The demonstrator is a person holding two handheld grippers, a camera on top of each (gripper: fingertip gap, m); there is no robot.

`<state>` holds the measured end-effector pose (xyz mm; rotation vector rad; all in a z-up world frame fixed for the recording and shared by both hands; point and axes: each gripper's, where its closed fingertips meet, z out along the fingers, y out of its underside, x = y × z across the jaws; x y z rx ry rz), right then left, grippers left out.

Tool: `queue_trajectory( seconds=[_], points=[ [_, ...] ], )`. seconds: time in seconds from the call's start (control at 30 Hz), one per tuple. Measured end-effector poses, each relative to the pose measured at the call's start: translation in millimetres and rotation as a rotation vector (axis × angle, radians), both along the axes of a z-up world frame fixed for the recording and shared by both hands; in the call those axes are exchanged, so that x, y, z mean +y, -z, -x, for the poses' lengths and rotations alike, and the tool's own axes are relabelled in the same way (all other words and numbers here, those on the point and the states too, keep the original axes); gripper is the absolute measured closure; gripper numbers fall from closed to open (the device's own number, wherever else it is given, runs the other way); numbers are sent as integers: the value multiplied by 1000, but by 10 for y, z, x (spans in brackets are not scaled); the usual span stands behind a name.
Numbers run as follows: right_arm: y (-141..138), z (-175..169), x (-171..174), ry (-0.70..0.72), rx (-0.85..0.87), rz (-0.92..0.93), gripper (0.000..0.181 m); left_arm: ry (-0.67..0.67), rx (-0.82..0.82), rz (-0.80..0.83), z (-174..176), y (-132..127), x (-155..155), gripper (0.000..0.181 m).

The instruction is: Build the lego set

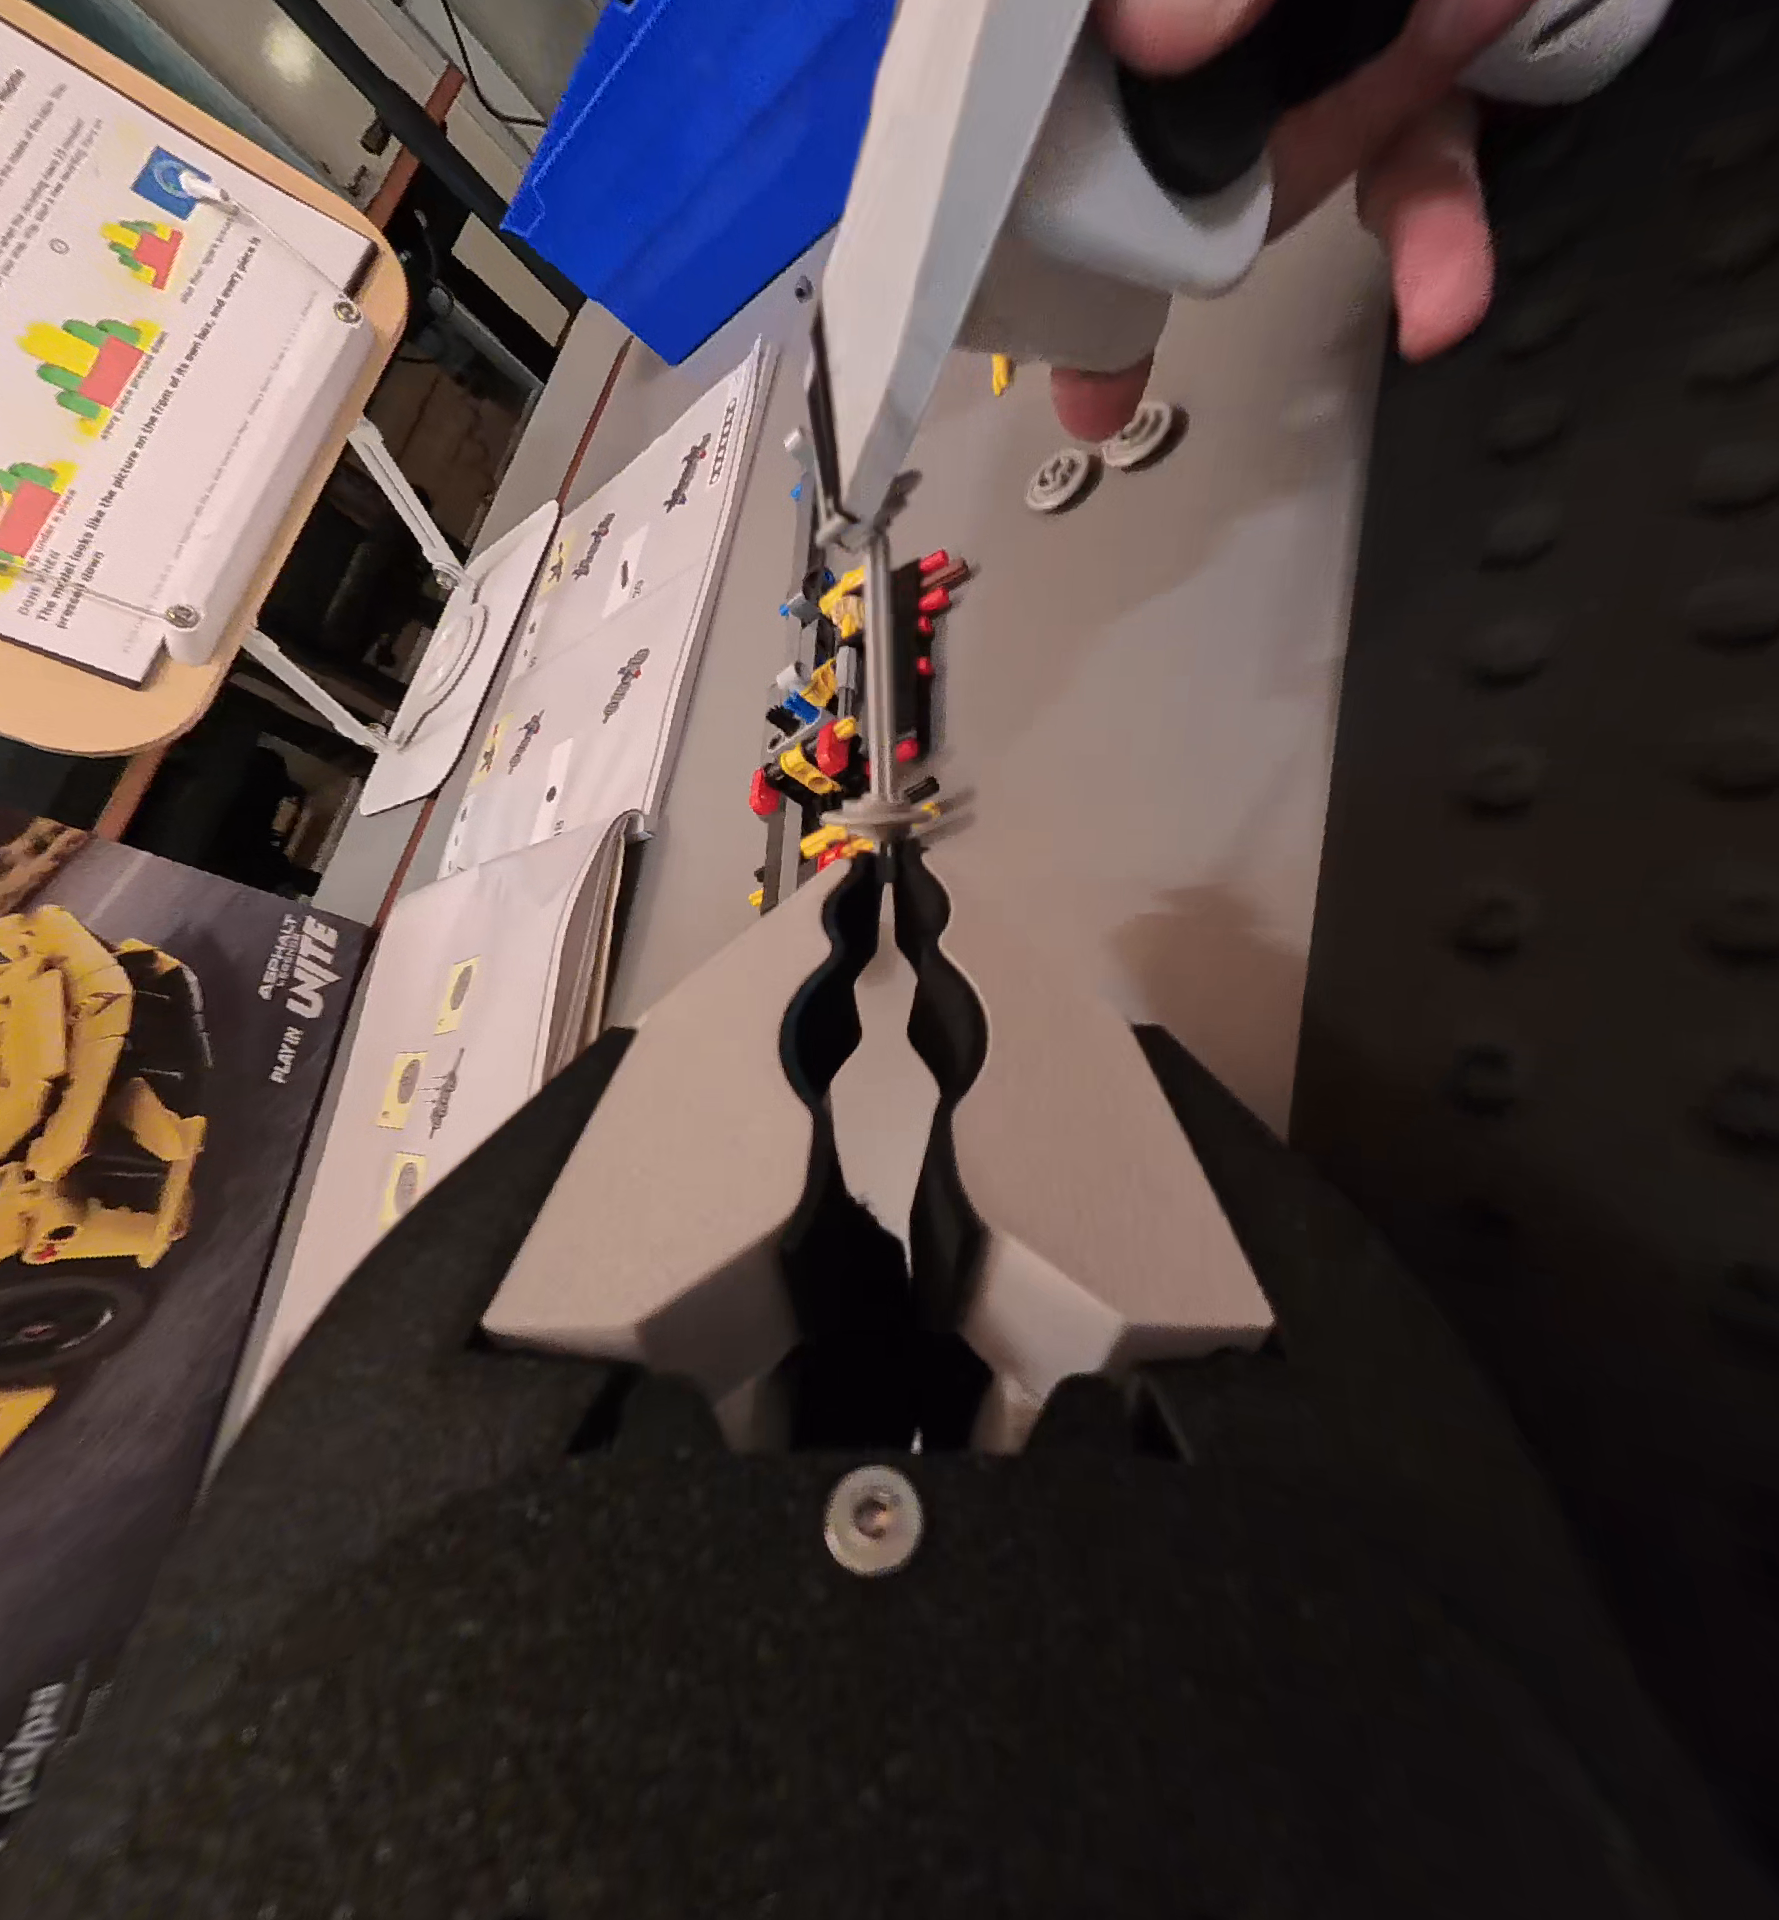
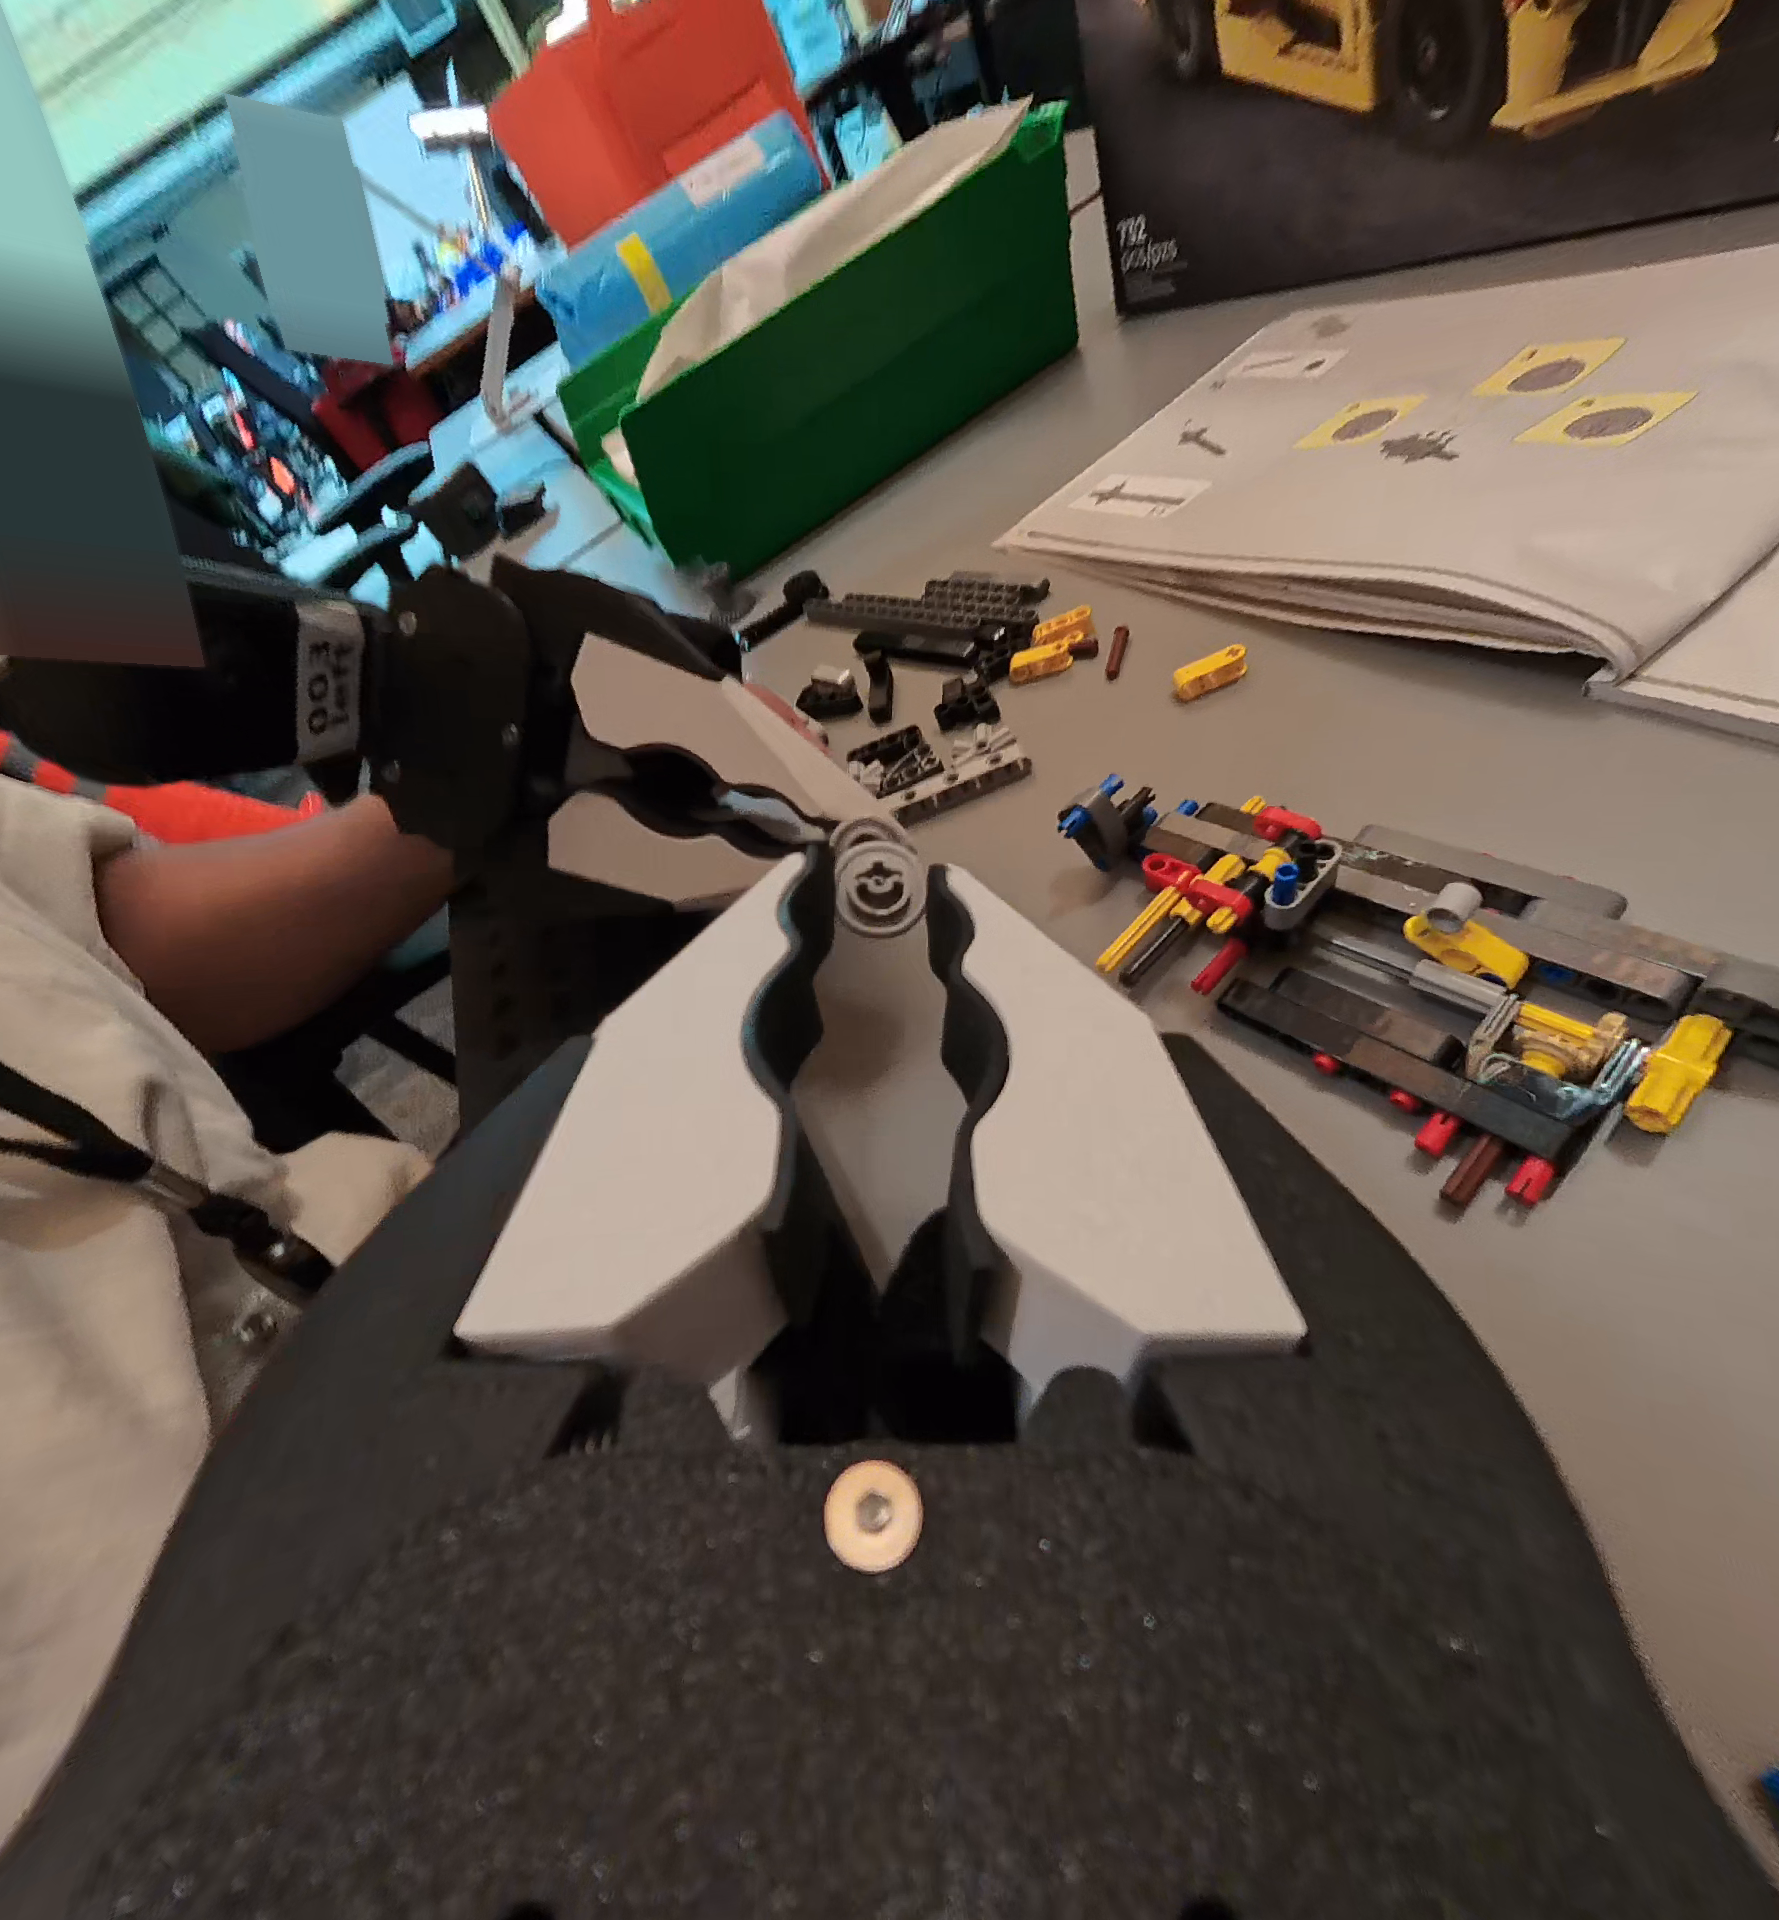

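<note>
A grey desk (image 2: 1332, 748) in a busy workroom carries the whole set, with shelves and chairs blurred in the upper left of the right wrist view.

At the centre of both views a thin grey axle (image 1: 877, 675) with a small grey round piece (image 1: 880, 814) on it is held between the two claws. The left claw (image 1: 880, 868) is closed on the near end of the axle, its tips pinched together just below the round piece. The right claw (image 2: 877, 883) is closed around the axle's other end; in its own view the round piece shows end-on as grey rings between the fingertips, and the left claw comes in from the left to meet it tip to tip. In the left wrist view the right claw (image 1: 854, 514) reaches down from the top, with a hand (image 1: 1384, 187) around its handle.

Below the axle on the desk lies the partly built chassis (image 2: 1467, 987), a long black and grey frame with yellow, red and blue pins, at right of the right wrist view. Loose black and yellow parts (image 2: 952, 665) lie beyond it toward the centre. Two grey wheel hubs (image 1: 1103, 462) sit on the desk at upper centre of the left wrist view.

Farther out, the open instruction booklet (image 2: 1436, 520) lies at upper right, the dark set box with a yellow car (image 2: 1436, 135) stands behind it, and a green bin (image 2: 843, 416) holding white paper sits at upper centre. A blue bin (image 1: 698, 177) and a printed sheet on a stand (image 1: 126, 343) fill the left wrist view's upper left.
</note>
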<state>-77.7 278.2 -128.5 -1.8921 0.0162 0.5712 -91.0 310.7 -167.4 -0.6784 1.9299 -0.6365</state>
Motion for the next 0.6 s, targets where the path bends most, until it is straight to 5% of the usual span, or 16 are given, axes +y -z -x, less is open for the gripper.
queue_trajectory(
  seconds=[0.43, 0.6],
  points=[
    [-344, 16, 194, 63, 165, -226, 164, 9, 6, 332, 5, -234, 8, 180],
    [-378, 46, 306, 53, 186, -246, 169, -3, 11, 283, 5, -185, 21, 179]
  ],
)
